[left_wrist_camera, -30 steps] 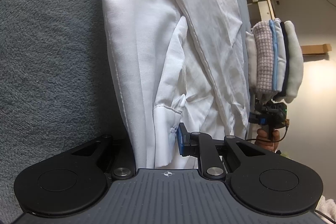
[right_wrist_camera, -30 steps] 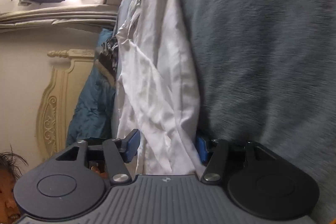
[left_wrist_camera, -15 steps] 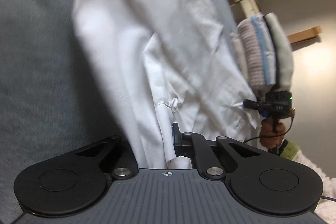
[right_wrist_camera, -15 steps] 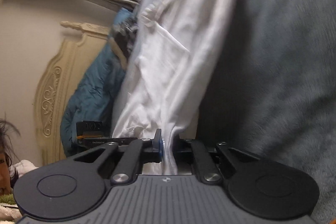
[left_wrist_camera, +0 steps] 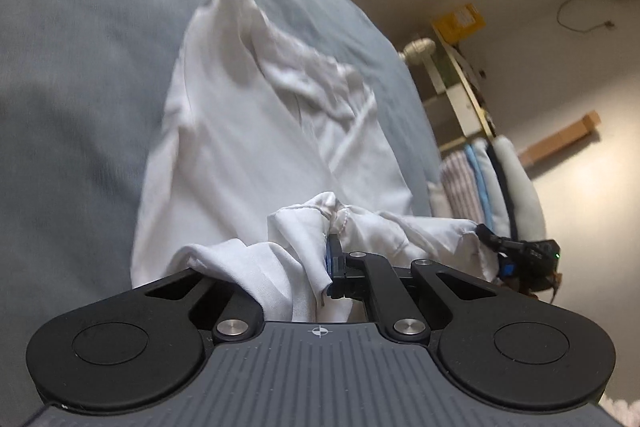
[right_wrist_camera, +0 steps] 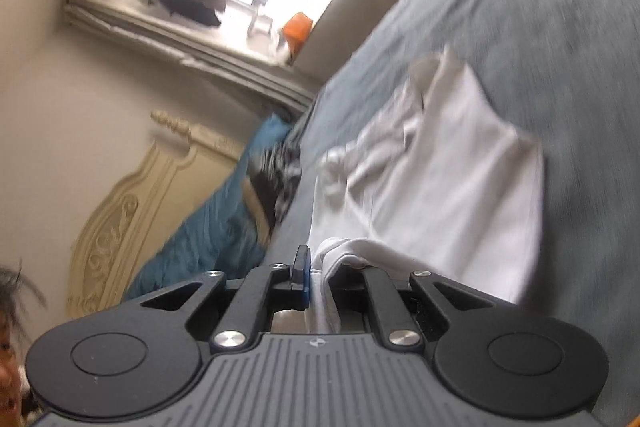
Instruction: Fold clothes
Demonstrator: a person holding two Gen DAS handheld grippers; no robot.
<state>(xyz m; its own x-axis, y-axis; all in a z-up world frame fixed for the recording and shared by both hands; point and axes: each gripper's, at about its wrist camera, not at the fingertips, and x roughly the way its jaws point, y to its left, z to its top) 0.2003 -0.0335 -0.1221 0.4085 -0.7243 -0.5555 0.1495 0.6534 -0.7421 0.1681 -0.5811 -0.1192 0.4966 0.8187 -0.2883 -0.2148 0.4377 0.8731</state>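
White shirt (left_wrist_camera: pixel 248 155) on grey bedspread (left_wrist_camera: pixel 80 75), left gripper (left_wrist_camera: pixel 324 267) pinching its bunched edge

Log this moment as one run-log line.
step: folding white shirt | left gripper: shut on shirt edge | right gripper: shut on shirt edge | surface: grey bed cover | folded stack: beside shirt

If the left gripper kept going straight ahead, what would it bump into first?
Probably more of the white shirt. The left gripper is already pinched shut on a bunched edge of it, and the rest of the shirt lies spread ahead on the grey-blue bed cover. Depth is hard to judge in this blurred view.
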